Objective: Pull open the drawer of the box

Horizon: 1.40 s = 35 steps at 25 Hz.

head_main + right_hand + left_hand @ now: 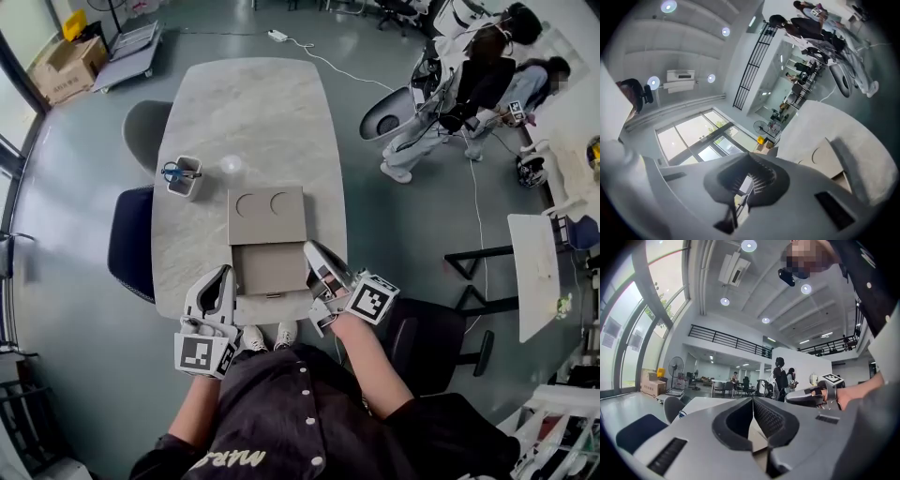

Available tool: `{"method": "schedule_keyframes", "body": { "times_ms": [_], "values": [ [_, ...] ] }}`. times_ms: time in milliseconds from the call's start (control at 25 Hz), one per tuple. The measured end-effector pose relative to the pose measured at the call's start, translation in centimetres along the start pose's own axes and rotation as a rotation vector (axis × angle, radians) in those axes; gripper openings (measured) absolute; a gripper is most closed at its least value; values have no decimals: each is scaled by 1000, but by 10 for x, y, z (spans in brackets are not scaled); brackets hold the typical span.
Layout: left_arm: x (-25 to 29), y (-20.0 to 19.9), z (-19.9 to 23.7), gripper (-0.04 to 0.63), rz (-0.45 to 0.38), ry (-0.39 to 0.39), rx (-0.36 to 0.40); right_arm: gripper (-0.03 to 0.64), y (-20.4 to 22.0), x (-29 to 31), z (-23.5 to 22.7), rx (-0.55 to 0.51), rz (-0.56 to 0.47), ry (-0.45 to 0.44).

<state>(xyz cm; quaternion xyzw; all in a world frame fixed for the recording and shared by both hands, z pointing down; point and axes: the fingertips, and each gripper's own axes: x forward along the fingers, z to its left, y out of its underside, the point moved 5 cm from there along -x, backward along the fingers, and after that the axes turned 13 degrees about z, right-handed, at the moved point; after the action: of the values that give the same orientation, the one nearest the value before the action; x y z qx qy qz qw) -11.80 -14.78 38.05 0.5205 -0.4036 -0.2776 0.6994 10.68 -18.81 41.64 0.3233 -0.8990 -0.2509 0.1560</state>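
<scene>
Your left tool (223,277) and right tool (312,251) both have their jaws pressed together and empty, flanking the box (267,214) at the near edge of the tabletop (253,103). Its drawer (269,267) looks already slid out towards you. It seems light cardboard, stiff but crushable and apt to skid, so pinch the front lip gently and brace the box.

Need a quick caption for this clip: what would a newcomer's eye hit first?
A cardboard box sits on the near half of the pale oval table, its drawer drawn out toward the person. The left gripper and right gripper flank the drawer, both shut and empty. A pen cup stands left of the box.
</scene>
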Motion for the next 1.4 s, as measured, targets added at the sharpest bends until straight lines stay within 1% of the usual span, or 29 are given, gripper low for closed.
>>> {"method": "schedule_keyframes", "body": {
  "times_ms": [240,360,600,720,800,880,1160,1280,1400],
  "values": [
    [-3,-22,-1,17,-54,-18,8,-3,-21,-14,30,-241,-38,61],
    [-4,-33,1,17,-72,-26,19,-3,-30,-21,40,-363,-52,107],
    [-6,-44,4,16,-86,-51,28,-3,-37,-32,57,-653,-82,266],
    [-6,-46,4,17,-90,-58,37,-3,-38,-31,63,-770,-104,354],
    [-5,-48,3,17,-94,-64,41,-3,-39,-32,65,-804,-124,383],
    [-6,-50,2,17,-99,-66,47,-3,-40,-32,66,-811,-131,387],
    [-11,-51,-1,17,-105,-63,65,-3,-34,-26,79,-884,-117,353],
    [-11,-52,-1,17,-104,-67,65,-3,-31,-24,81,-886,-107,333],
    [-12,-52,-3,17,-104,-70,70,-3,-30,-24,82,-887,-108,336]
  ]
}}
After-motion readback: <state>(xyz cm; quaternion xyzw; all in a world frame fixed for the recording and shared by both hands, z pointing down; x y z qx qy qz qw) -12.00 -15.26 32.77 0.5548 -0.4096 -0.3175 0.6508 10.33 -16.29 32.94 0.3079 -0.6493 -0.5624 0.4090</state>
